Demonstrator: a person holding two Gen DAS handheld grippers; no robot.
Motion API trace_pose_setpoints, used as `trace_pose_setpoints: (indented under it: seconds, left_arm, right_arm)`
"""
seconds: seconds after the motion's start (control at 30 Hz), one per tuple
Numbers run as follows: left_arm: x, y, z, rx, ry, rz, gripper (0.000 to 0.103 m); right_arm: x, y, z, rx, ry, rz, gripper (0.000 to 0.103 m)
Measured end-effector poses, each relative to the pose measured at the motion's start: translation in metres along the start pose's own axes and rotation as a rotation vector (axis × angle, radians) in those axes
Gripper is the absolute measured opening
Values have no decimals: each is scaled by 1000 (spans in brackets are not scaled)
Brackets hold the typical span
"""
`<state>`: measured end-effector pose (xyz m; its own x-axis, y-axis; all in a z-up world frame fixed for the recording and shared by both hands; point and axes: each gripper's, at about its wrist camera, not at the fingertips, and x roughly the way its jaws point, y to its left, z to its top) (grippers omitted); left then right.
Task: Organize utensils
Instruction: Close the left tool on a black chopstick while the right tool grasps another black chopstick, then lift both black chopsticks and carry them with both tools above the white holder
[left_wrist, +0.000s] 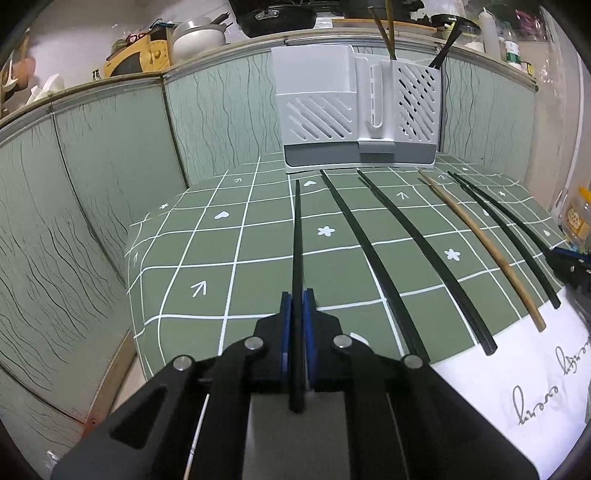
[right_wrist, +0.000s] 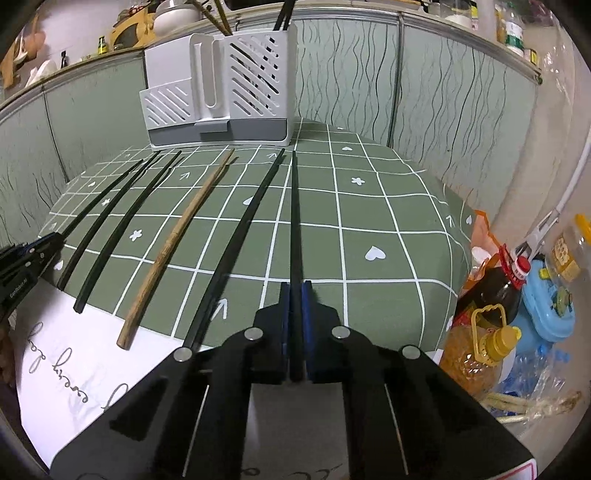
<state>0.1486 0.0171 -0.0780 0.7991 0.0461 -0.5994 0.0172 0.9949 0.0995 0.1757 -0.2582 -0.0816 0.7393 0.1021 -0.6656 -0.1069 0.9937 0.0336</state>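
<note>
Left gripper (left_wrist: 297, 295): jaws clenched on a black chopstick (left_wrist: 297, 229), the leftmost of the row, gripped near its close end. Its far tip points toward the utensil holder (left_wrist: 354, 110).

Right gripper (right_wrist: 294, 286): jaws clenched on another black chopstick (right_wrist: 294, 206), the rightmost of the row, also gripped near its close end.

Between the two held chopsticks, more lie on the green checked cloth (left_wrist: 207, 258) of the desk: three further black ones (right_wrist: 236, 236), (right_wrist: 114, 236), (right_wrist: 92, 225) and one wooden chopstick (right_wrist: 173, 236). All run roughly parallel, close ends over a white sheet with handwriting (right_wrist: 66, 354).

At the far edge of the desk stands the white slotted utensil holder. Its right compartment already contains upright chopsticks, dark and wooden. Its left compartment's contents cannot be seen.
</note>
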Motion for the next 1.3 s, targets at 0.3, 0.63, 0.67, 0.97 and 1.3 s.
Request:
trace_pose_setpoints:
  seconds: [0.3, 0.63, 0.67, 0.97, 1.3]
  left_arm:
    - [-15, 3, 12, -12, -28, -12, 6]
    - [-39, 8, 31, -21, -50, -45, 6]
    - [-41, 9, 32, -25, -52, -48, 6]
    - [-65, 22, 54, -49, -85, -73, 6]
    - [-91, 32, 86, -50, -92, -120, 6]
  right_arm:
    - [-10, -13, 4, 38, -13, 9, 6]
    - [-45, -18, 23, 41, -65, 28, 6]
    - [-50, -19, 26, 41, -73, 32, 6]
    - [-83, -21, 53, 30, -141, 47, 6]
    - [-109, -24, 79, 35, -193, 63, 6]
